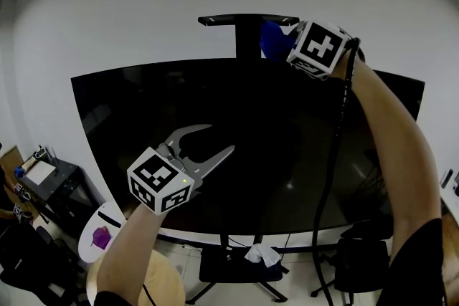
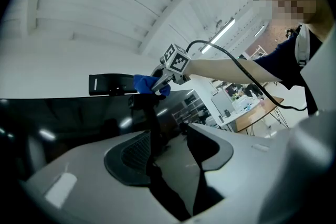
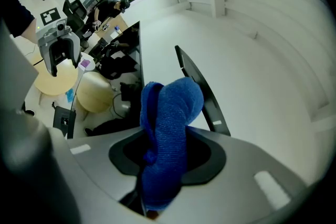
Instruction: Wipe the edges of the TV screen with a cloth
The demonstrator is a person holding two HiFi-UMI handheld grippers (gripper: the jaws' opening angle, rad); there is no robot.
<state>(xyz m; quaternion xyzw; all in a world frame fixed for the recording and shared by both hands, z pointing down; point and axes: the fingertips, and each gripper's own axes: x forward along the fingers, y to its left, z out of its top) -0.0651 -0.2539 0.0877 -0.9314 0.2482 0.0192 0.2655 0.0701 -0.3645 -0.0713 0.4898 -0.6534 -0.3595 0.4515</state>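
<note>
Left gripper (image 1: 216, 140) hovers before the lower-left area of the TV screen (image 1: 301, 154), jaws apart, nothing between them. Beyond, an outstretched arm holds the right gripper (image 1: 285, 39), clamped on a blue cloth (image 1: 268, 41), at the screen's top edge beside a black bar-shaped device (image 1: 247, 19), white wall (image 1: 143, 3) above.

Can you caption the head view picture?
Right gripper holds blue cloth at the TV's top edge; left gripper hovers open.

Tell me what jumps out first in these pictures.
A large dark TV screen fills the head view's middle. At its top edge, the right hand-held gripper clamps a bright blue cloth. The left hand-held gripper hangs open, empty, before the lower left of the screen.
</note>
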